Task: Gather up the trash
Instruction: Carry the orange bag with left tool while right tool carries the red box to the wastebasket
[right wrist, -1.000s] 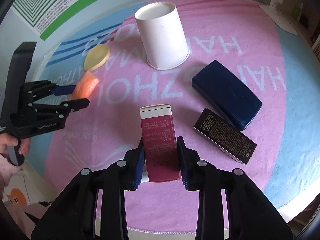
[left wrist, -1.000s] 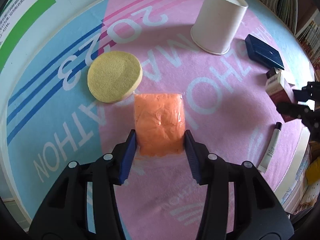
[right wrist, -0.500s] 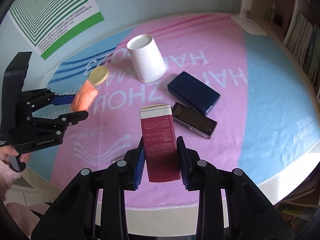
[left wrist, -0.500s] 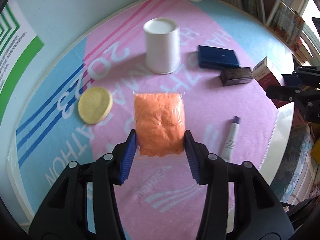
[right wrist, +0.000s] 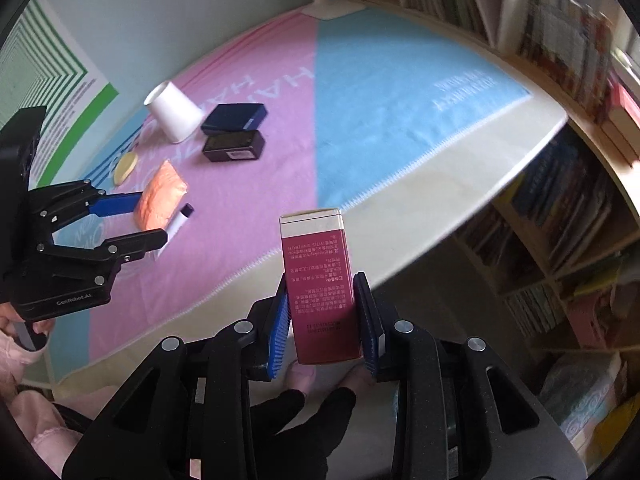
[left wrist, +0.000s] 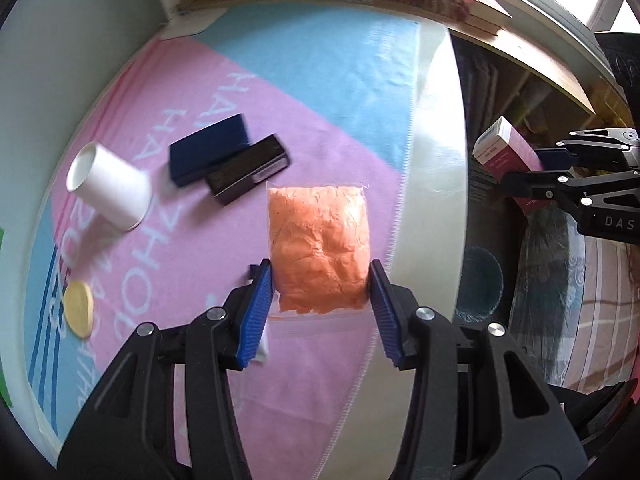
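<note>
My left gripper [left wrist: 320, 300] is shut on an orange bag [left wrist: 320, 248] in clear plastic and holds it above the table's front edge. The bag also shows in the right wrist view [right wrist: 160, 196], held by the left gripper [right wrist: 150, 218]. My right gripper [right wrist: 322, 320] is shut on a dark red carton [right wrist: 320, 284] with a white top, held past the table's edge. The carton also shows in the left wrist view [left wrist: 508, 156], in the right gripper [left wrist: 532, 168]. A dark round bin [left wrist: 478, 284] lies on the floor below the table edge.
On the pink and blue cloth [right wrist: 360, 92] stand a white paper cup [right wrist: 172, 112], a dark blue box [right wrist: 234, 118], a black box [right wrist: 234, 146], a yellow round sponge [right wrist: 125, 163] and a small white tube [right wrist: 178, 224]. Bookshelves [right wrist: 560, 200] stand to the right.
Both grippers have lifted and swung right, away from the table's middle toward its edge, each still holding its item. The cup and boxes now lie farther away.
</note>
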`<state>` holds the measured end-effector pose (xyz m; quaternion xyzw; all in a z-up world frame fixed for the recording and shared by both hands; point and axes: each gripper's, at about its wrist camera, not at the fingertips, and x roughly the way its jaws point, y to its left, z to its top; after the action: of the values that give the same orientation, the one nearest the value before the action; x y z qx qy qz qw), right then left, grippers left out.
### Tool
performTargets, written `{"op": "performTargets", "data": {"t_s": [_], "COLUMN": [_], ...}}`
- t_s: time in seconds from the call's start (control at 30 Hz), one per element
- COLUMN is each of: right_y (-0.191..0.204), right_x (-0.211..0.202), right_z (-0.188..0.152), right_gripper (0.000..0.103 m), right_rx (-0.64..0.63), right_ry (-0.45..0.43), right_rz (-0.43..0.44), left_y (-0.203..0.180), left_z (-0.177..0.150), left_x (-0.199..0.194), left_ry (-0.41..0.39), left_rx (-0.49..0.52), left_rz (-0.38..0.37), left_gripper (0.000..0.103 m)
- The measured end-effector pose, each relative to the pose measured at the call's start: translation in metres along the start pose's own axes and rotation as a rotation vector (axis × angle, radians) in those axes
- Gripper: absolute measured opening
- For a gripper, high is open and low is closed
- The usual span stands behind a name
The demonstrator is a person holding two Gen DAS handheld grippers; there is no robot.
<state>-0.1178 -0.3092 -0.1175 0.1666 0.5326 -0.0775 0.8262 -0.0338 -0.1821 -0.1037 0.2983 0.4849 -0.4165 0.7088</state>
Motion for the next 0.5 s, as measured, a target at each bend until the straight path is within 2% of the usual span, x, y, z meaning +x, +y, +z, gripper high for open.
{"op": "performTargets", "data": {"t_s": [0.17,0.5], "right_y": [-0.044,-0.109], "right_x": [-0.023,-0.064], "right_z": [-0.050,-0.163], "right_gripper": [0.032,0.032], "right_rx": [0.158,0.462], "right_ry": [-0.018,-0.049], "right_rz": [-0.061,-0.152], "left_y": [-0.065,-0.193], "left_z": [0.018,0.026], "left_x": [0.011,0.023], "left_ry": [0.007,0.038], "left_rx": [0.171,0.483], "left_rz": [-0.067,-0.185], "left_gripper": [0.045,0.045]}}
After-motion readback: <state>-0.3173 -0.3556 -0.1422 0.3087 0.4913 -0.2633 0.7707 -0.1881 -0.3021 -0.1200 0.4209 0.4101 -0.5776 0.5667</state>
